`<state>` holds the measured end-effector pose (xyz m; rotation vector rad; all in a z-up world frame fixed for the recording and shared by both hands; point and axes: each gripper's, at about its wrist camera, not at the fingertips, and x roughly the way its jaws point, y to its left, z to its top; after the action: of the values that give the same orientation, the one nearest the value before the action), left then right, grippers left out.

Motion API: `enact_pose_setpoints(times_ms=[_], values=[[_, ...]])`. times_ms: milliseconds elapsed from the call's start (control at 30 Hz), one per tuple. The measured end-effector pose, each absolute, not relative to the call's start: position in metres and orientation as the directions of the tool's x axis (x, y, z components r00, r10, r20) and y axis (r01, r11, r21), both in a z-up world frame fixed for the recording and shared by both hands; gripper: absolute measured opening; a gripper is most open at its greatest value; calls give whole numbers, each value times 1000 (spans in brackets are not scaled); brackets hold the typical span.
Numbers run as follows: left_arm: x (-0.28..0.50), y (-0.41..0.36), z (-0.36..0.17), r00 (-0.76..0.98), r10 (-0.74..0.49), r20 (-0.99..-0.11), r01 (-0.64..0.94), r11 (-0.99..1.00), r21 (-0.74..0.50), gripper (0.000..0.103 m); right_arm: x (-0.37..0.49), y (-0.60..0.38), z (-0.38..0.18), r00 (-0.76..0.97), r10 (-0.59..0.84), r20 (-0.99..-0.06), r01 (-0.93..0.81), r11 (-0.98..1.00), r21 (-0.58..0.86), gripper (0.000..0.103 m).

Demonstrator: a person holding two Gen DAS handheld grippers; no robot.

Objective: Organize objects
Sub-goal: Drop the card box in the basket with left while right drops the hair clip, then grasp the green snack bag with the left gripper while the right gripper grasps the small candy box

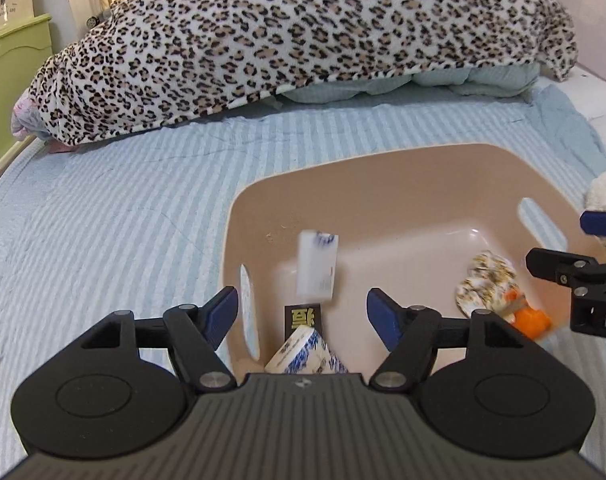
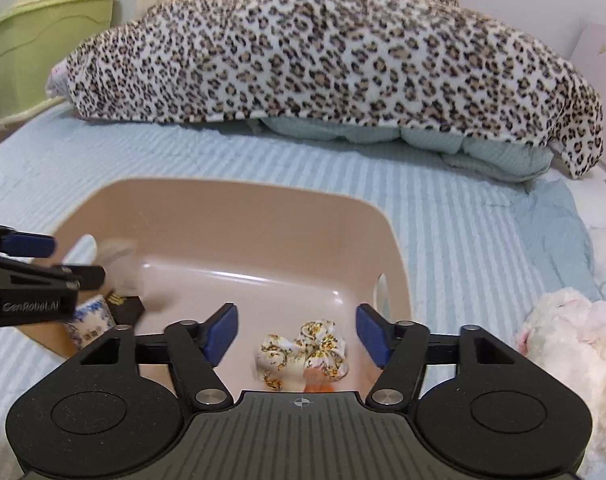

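Note:
A beige plastic basin (image 1: 383, 172) (image 2: 239, 208) sits on the striped bed. My left gripper (image 1: 301, 312) is open over its near left side; a blurred white card-like box (image 1: 318, 266) is in the air between the fingers, apart from them. Below it lie a black packet (image 1: 303, 317) and a blue-and-white box (image 1: 303, 350) (image 2: 89, 320). My right gripper (image 2: 297, 334) is open above a floral scrunchie (image 2: 303, 350) (image 1: 485, 284) and an orange item (image 1: 533, 320) on the basin's floor. The white box shows as a blur in the right wrist view (image 2: 121, 266).
A leopard-print blanket (image 1: 303, 40) (image 2: 323, 48) over pale bedding fills the far end of the bed. A white plush toy (image 2: 563, 340) lies right of the basin. A green cabinet (image 1: 11, 80) stands at the far left.

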<state>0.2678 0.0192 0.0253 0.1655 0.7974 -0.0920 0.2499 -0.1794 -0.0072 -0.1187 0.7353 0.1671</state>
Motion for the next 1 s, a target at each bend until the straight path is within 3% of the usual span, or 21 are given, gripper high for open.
enact_pose_setpoints(times_ms=[333,400,1000], values=[[208,44,47,678,-23,-735,174,976,130,76,192,-184,16,727,149,-670,-213,977,-14,82],[197,50,46,666,-29,-745,178,977,121,78,181,-184,14,725,148,-673,-217,976,-19,88],[200,68,-21,570,15,-821,153,980,124,80,175,-155,-63,583,176,-793,-230,972,47,89]])
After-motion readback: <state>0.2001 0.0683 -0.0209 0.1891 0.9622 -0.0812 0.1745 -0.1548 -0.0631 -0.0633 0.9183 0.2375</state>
